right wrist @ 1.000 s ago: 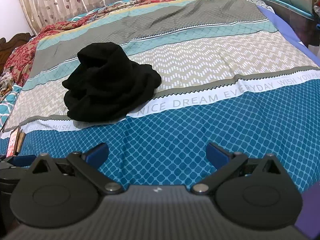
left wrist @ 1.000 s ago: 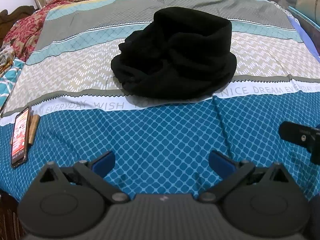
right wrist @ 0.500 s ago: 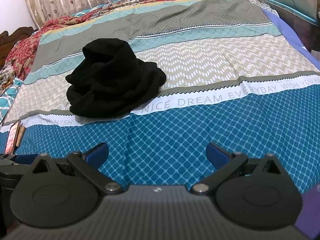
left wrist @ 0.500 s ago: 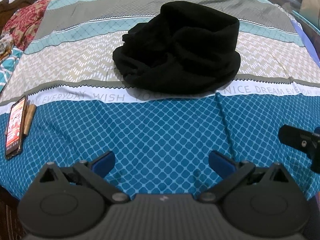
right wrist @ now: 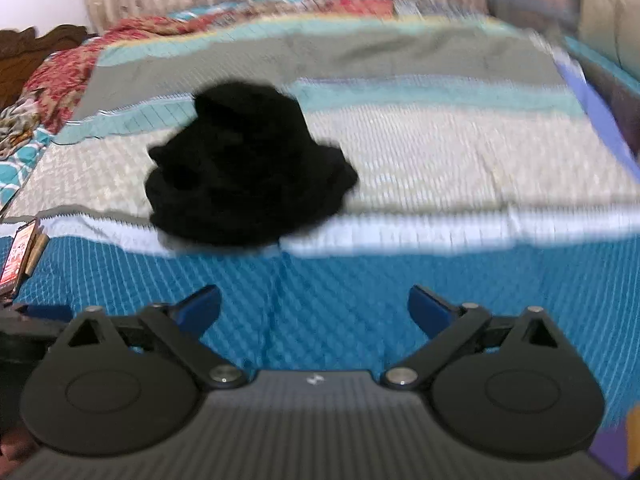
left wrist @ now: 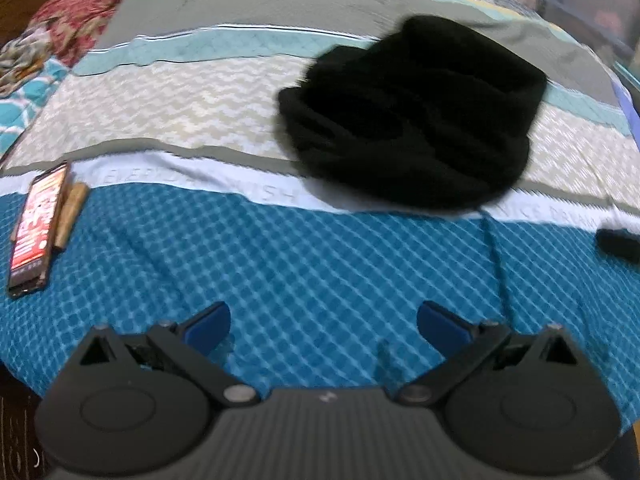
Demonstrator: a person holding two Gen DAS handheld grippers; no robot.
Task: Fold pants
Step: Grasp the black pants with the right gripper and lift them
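Observation:
The black pants [left wrist: 412,116] lie in a crumpled heap on the patterned bedspread [left wrist: 320,264], ahead and right in the left wrist view. In the right wrist view the pants [right wrist: 248,172] sit ahead and to the left. My left gripper [left wrist: 324,320] is open and empty over the blue diamond band, short of the heap. My right gripper [right wrist: 314,306] is open and empty, also short of the heap. Both views are blurred by motion.
A phone [left wrist: 38,228] with a brown stick beside it lies at the bed's left edge; the phone also shows in the right wrist view [right wrist: 18,254]. Red floral bedding [left wrist: 76,12] is at the far left. The other gripper's tip [left wrist: 618,242] shows at the right.
Both grippers have moved forward toward the pants and swung, so the heap looks larger and has shifted right in each view. Both jaws stay open.

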